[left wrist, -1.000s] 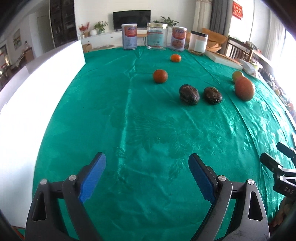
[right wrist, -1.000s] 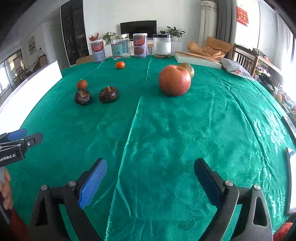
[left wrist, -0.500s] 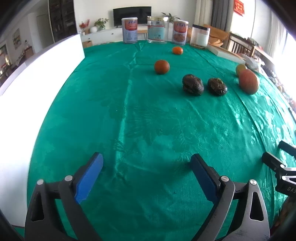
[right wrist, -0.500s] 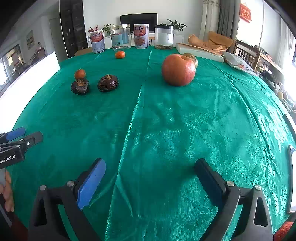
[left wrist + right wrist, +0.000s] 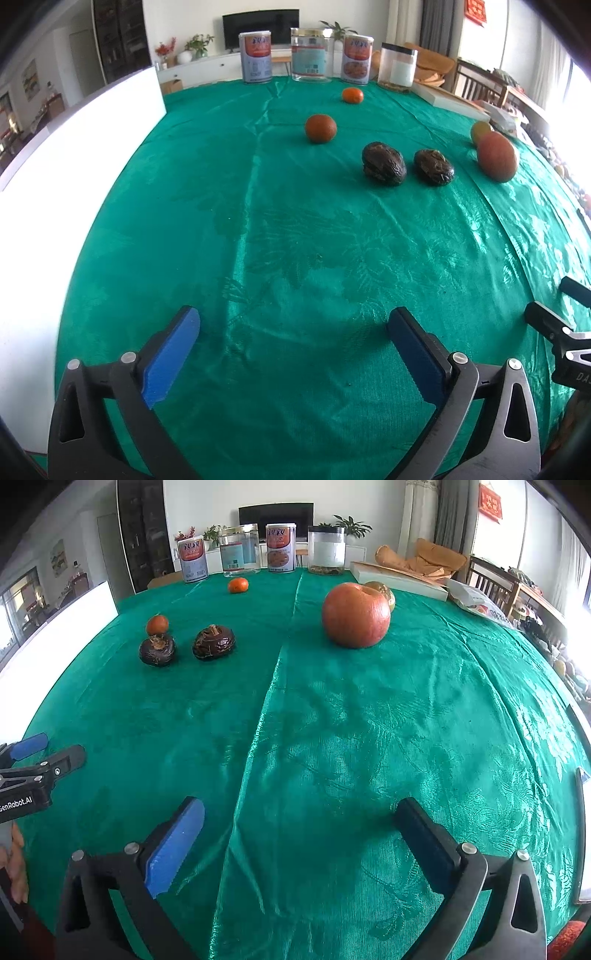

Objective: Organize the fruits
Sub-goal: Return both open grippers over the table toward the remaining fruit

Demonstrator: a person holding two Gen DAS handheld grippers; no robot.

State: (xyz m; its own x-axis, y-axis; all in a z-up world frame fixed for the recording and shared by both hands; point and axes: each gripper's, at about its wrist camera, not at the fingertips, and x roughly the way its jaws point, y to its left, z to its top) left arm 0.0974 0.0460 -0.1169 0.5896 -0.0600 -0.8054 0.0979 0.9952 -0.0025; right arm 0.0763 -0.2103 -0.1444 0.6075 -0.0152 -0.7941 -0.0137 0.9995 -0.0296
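Note:
Fruits lie on a green tablecloth (image 5: 258,240). Two dark wrinkled fruits (image 5: 384,163) (image 5: 433,167) sit side by side, seen also in the right wrist view (image 5: 157,650) (image 5: 213,642). Behind them lie a dark orange fruit (image 5: 320,128) and a small tangerine (image 5: 352,95). A big red apple (image 5: 355,614) stands with a yellowish fruit (image 5: 382,592) behind it. My left gripper (image 5: 293,325) hovers over bare cloth near the front edge, its jaws opening with nothing between them. My right gripper (image 5: 301,816) does the same, well short of the apple.
Two tins (image 5: 255,58) (image 5: 357,60), a clear jar (image 5: 311,55) and a white-filled jar (image 5: 398,67) line the far edge. A flat white box (image 5: 397,578) and a bag (image 5: 476,602) lie at the far right. A white board (image 5: 55,155) borders the left side.
Both grippers' jaws have spread a little wider. Both views have tipped slightly, so the fruits sit a bit lower and nearer in each picture.

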